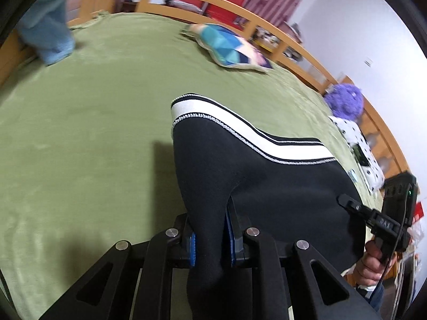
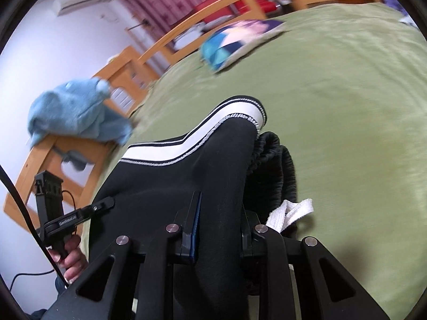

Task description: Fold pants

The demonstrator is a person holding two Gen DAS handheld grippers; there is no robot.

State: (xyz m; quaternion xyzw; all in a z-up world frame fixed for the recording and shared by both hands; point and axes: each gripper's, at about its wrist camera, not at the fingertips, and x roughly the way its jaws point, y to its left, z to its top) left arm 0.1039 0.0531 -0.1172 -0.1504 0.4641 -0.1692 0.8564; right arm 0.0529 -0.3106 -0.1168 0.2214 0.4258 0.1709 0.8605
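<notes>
Black pants (image 1: pixel 267 181) with a white side stripe hang lifted over a bed with a green blanket (image 1: pixel 80 133). My left gripper (image 1: pixel 210 229) is shut on a fold of the black cloth, which bunches between its blue pads. In the right wrist view the same pants (image 2: pixel 160 186) are pinched by my right gripper (image 2: pixel 221 213), also shut on the fabric. The gathered waistband and its white drawstring (image 2: pixel 291 213) hang just right of that grip. Each view shows the other gripper clamped on the pants' far edge, the right gripper (image 1: pixel 347 202) and the left gripper (image 2: pixel 105 204), each held by a hand.
A patchwork cushion (image 1: pixel 229 48) lies on the far side of the green blanket (image 2: pixel 347 106). A light blue plush cloth (image 2: pixel 77 112) drapes over the wooden bed rail (image 1: pixel 267 24). A purple fuzzy toy (image 1: pixel 344 101) and a polka-dot cloth (image 1: pixel 357 144) sit at the right edge.
</notes>
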